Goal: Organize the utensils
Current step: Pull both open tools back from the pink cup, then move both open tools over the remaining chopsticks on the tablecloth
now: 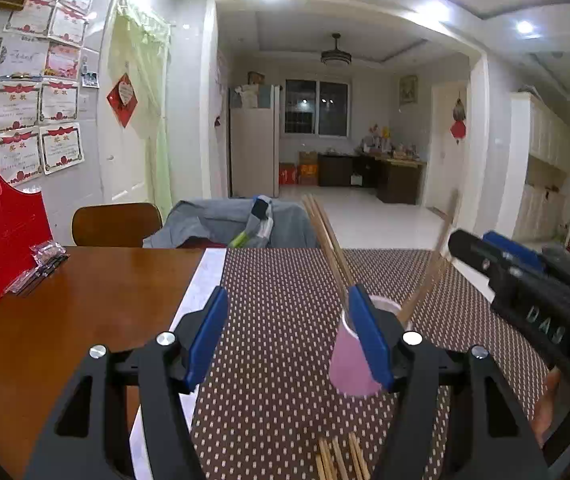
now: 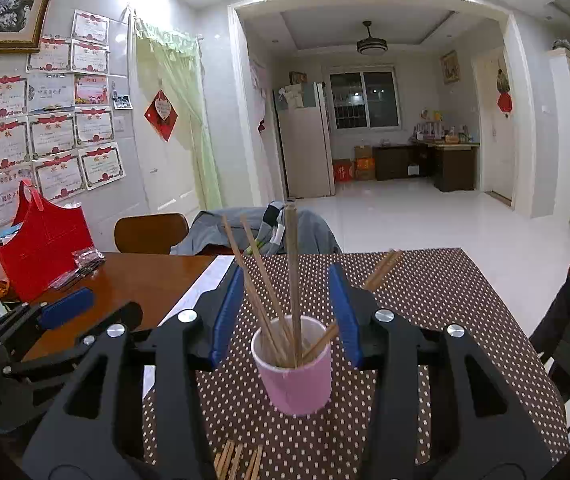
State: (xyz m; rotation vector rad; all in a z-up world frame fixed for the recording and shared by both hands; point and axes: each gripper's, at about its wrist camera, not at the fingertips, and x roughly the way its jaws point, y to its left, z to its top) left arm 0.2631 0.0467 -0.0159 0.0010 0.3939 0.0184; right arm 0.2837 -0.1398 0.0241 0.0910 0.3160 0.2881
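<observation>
On the dotted brown placemat [image 2: 425, 292] stands the pink paper cup [image 2: 297, 380], upright, with several wooden chopsticks [image 2: 269, 292] leaning out of it at different angles, most toward the left and one low to the right. My right gripper [image 2: 287, 312] is pointed at it with the cup and the sticks showing in the gap between my blue fingers [image 2: 225, 316]; the fingers stand apart and I see neither pad touching the cup or any stick, so that hand holds nothing. My left gripper [image 1: 289, 340] is spread wide over the placemat [image 1: 277, 320], and it grips nothing; in its view the cup [image 1: 349, 364] sits just behind my right-side finger [image 1: 369, 340], partly hidden by it, and whether that finger brushes the cup I cannot tell. More chopsticks [image 1: 339, 460] lie loose and flat on the placemat at the near edge, close below both grippers, and they show in the right view too [image 2: 237, 460]. From the left view my right gripper [image 1: 497, 256] comes in from the right side with my hand [image 1: 553, 404] under it. To the left, on the bare wooden table [image 2: 137, 276], sits a red bag [image 2: 45, 244] by the wall, well apart from the cup.
</observation>
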